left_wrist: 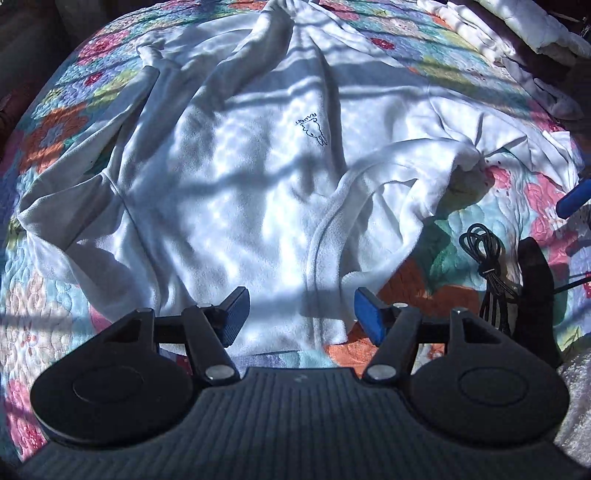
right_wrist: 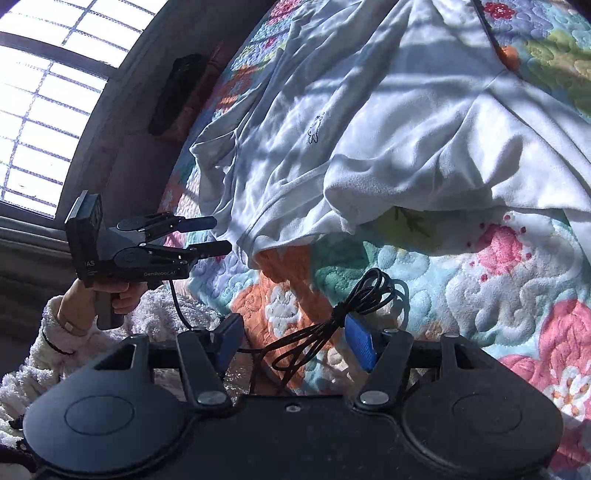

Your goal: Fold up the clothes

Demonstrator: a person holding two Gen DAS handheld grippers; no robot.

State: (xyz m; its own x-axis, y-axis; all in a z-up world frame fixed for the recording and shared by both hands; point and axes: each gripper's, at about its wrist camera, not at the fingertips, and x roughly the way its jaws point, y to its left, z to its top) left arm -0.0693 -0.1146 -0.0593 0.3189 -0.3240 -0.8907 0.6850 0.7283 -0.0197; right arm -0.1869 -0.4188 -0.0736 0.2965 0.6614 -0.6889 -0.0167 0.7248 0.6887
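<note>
- Both hand-held grippers hover with blue pads parted, gripping nothing: left hand-held gripper over the garment's near edge, right hand-held gripper over a coiled black cable.
- White fleece top lies spread, collar nearest, length running away.
- Floral quilted bed beside a barred window.
- Person's left hand grips a handle.

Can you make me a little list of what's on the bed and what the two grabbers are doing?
bed cover: flowery quilt
clothing: white top with a small bunny drawing, spread out and wrinkly, not folded yet
other cloth: white pile at the far corner
cable: bundled black cord lying on the quilt near the top's collar
left gripper: open, holding nothing
right gripper: open, holding nothing, above the cord
</note>
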